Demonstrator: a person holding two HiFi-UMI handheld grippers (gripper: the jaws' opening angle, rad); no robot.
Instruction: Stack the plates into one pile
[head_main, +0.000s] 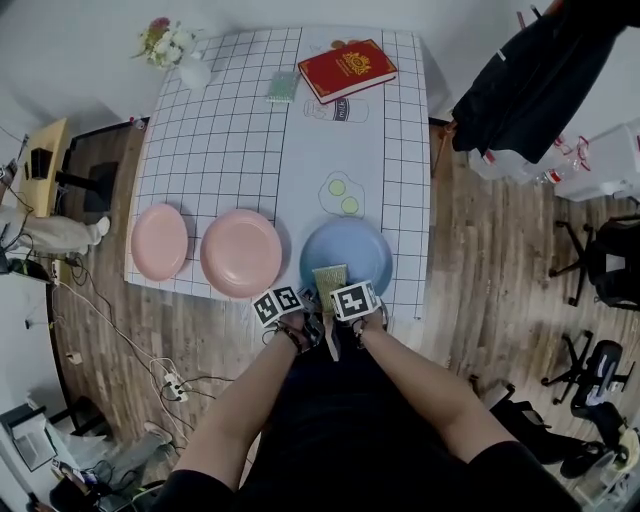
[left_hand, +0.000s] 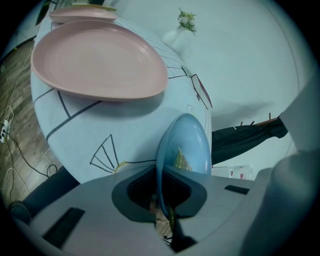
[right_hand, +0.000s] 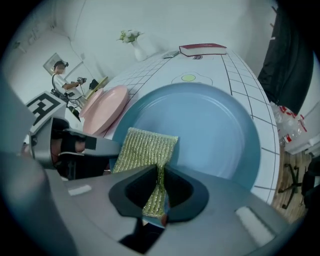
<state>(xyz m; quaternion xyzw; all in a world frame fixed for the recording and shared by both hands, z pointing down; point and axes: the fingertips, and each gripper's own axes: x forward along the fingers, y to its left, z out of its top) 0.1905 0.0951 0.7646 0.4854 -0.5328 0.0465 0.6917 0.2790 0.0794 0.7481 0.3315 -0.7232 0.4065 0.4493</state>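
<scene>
The left hand-held gripper (left_hand: 161, 200) has its jaws narrowed onto the near rim of the blue plate (left_hand: 192, 145), the thin edge pinched between the pads. Right beside it, the right hand-held gripper (right_hand: 159, 200) is clamped on one end of a yellow-green scouring pad (right_hand: 146, 149), and the rest of the pad lies spread over the near part of that same plate. The blue plate is at the near edge of the bench (head_main: 230, 130), on its right half. To its left, along the same edge, a pink plate (head_main: 241, 252) lies just beside it, with a narrow gap between them. A second pink plate (head_main: 159, 241) lies further left, also apart. None of the three is stacked. Well beyond, at the far end, lies a red book (head_main: 347, 68), and a small vase of flowers (head_main: 172, 45) stands at the far left corner.
</scene>
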